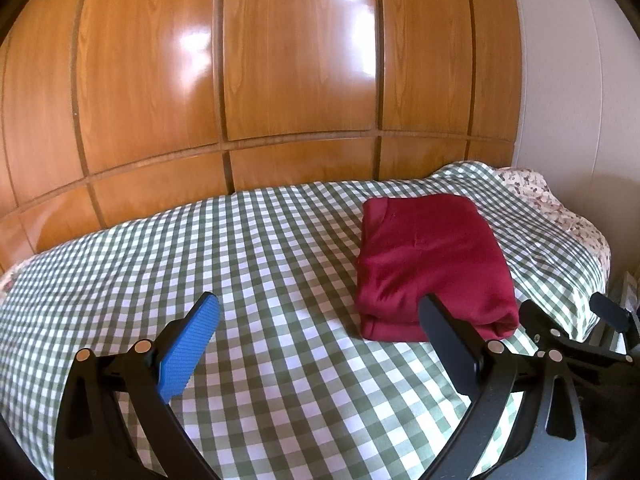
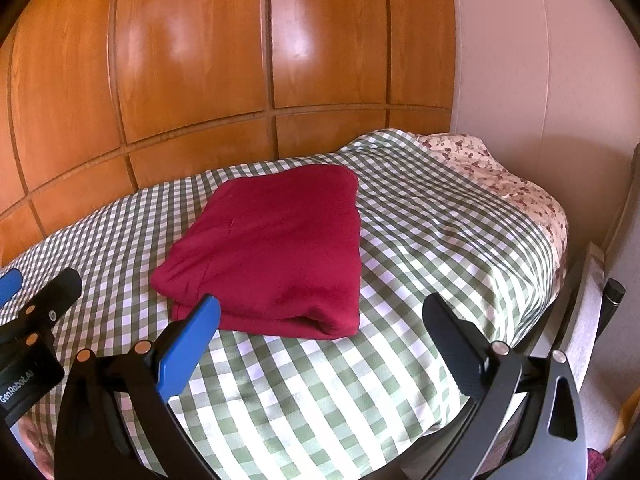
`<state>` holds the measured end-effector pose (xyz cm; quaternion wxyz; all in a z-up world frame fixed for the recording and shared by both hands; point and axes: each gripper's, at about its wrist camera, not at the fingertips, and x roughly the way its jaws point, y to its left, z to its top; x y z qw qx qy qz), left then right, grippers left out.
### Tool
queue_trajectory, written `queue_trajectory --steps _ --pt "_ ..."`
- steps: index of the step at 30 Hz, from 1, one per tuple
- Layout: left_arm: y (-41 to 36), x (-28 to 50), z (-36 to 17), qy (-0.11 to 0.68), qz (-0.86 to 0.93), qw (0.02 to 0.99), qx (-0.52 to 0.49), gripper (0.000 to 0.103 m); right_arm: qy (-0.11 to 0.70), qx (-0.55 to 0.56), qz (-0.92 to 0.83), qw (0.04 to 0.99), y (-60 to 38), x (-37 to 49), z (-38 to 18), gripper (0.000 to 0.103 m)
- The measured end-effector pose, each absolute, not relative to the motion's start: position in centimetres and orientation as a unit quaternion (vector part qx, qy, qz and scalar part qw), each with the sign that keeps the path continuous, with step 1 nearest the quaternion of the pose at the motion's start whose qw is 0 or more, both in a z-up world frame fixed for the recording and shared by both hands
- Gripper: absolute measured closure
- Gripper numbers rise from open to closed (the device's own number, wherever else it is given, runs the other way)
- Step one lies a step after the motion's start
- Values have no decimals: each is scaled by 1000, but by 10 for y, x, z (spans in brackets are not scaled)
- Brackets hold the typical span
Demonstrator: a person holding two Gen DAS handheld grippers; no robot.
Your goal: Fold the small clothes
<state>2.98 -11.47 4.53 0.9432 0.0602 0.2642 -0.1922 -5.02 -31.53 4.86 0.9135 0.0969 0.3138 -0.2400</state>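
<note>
A dark red garment (image 1: 430,264) lies folded into a thick rectangle on the green-and-white checked bedspread (image 1: 240,264). It also shows in the right wrist view (image 2: 276,252). My left gripper (image 1: 320,312) is open and empty, hovering above the bedspread with the garment just ahead to its right. My right gripper (image 2: 322,312) is open and empty, just in front of the garment's near folded edge. The right gripper shows at the right edge of the left wrist view (image 1: 568,316). The left gripper shows at the left edge of the right wrist view (image 2: 36,284).
A glossy wooden panelled wall (image 1: 240,80) stands right behind the bed. A floral sheet (image 2: 500,184) shows at the bed's far right corner. A white wall (image 2: 540,60) is on the right. The bed's right edge drops off near a dark post (image 2: 612,292).
</note>
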Motion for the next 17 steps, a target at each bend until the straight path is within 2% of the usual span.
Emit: queue_trajectory --steps 8,17 --pt "-113 35 41 271 -178 944 60 4 319 99 -238 912 -315 -49 44 2" --pt "-107 52 25 314 -158 935 42 4 325 106 -231 911 -319 -44 38 2"
